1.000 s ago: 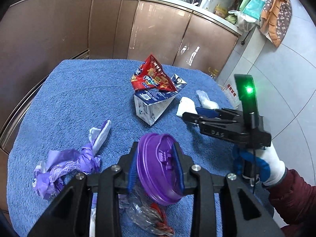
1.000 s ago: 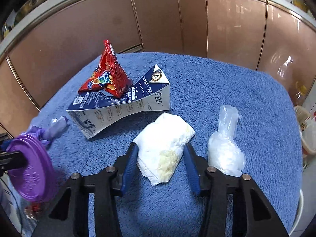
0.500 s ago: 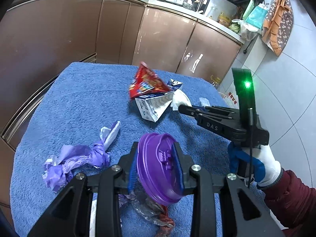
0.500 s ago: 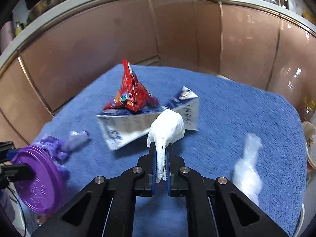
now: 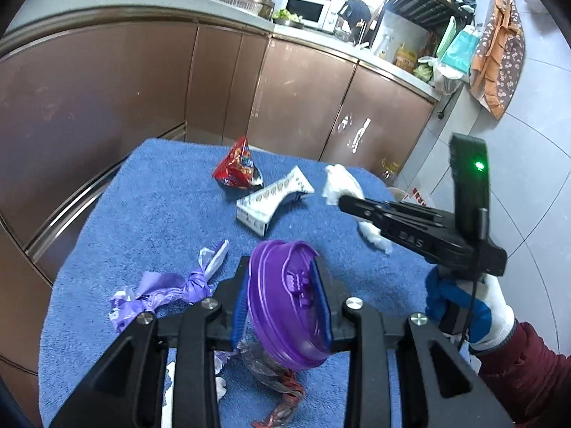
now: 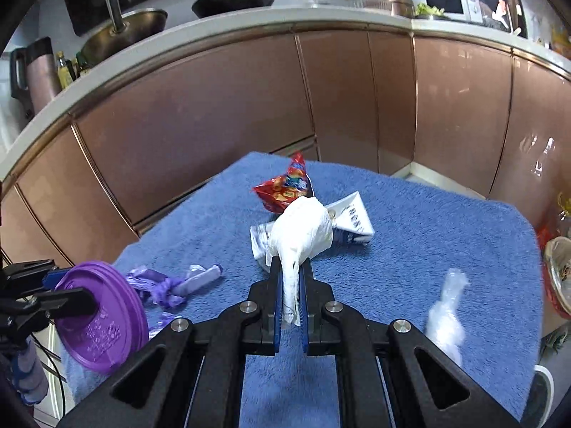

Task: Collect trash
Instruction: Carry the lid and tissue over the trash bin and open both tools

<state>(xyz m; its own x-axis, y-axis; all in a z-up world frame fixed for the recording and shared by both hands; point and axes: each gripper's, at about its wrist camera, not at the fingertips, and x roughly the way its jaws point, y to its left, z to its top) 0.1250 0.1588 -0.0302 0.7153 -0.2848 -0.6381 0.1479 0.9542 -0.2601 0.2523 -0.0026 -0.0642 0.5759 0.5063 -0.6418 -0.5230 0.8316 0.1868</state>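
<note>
Covering the surface (image 6: pixel 446 214), a blue towel carries the litter. The flattened white carton (image 5: pixel 271 199) lies mid-towel, stiff at its folds, best pinched at an edge. Against it leans the red snack bag (image 5: pixel 237 171), light and crinkly, likely slippery. A knotted purple bag (image 6: pixel 167 283) lies nearer, limp; its knot offers a hold. The left gripper (image 5: pixel 283 303) is clenched on a rigid purple lid (image 5: pixel 285 306), gripped across its rim. The right gripper (image 6: pixel 289 299) is clamped on a soft white tissue wad (image 6: pixel 303 230), lifted clear of the towel. A clear plastic scrap (image 6: pixel 444 315) lies to the right, featherlight.
</note>
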